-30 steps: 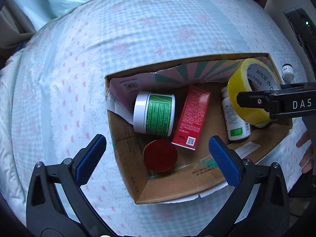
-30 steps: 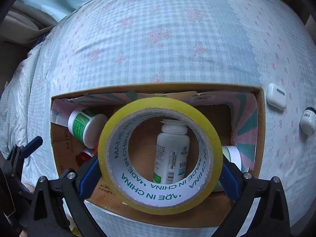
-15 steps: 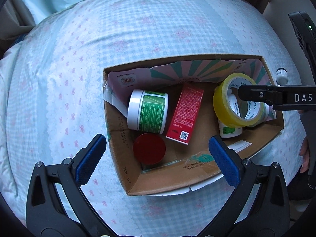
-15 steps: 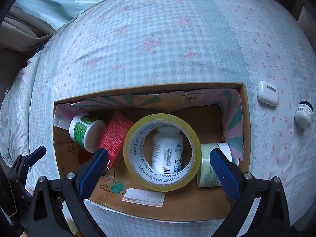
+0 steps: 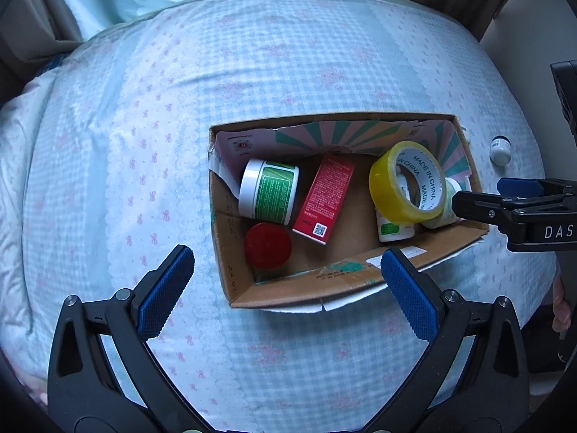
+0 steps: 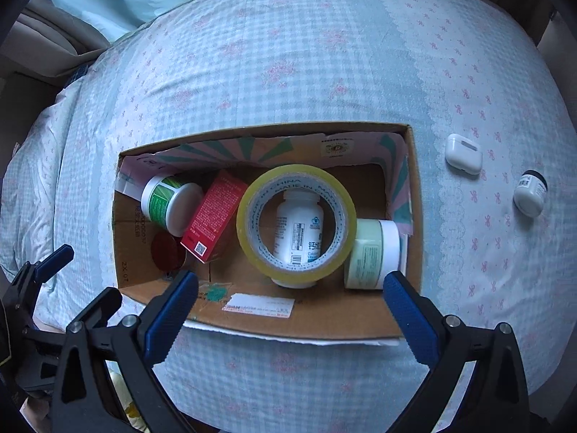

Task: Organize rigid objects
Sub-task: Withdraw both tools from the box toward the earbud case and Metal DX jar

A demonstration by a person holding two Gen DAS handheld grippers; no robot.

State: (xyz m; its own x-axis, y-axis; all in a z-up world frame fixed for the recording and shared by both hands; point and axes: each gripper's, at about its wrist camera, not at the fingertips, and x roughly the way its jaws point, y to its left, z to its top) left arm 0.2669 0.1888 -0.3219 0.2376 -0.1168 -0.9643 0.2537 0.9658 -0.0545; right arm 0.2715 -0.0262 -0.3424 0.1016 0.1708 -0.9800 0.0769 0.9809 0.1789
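Note:
A cardboard box (image 6: 414,195) (image 5: 238,288) sits on the bed. In it lie a yellow tape roll (image 6: 252,231) (image 5: 386,187), a white bottle (image 6: 299,227), a pale green jar (image 6: 371,256), a red box (image 6: 212,220) (image 5: 324,198), a green-labelled jar (image 6: 166,202) (image 5: 270,191) and a red lid (image 5: 267,246). The tape roll leans over the white bottle. My right gripper (image 6: 290,306) is open and empty above the box's near edge. My left gripper (image 5: 285,285) is open and empty at the box's near left.
A white earbud case (image 6: 463,153) and a small white bottle with a black cap (image 6: 529,193) (image 5: 500,148) lie on the checked blue bedcover right of the box. A pillow lies at the far end of the bed.
My right gripper opened and let go of the yellow tape roll, which now rests in the box over the white bottle. Both grippers pulled back from the box.

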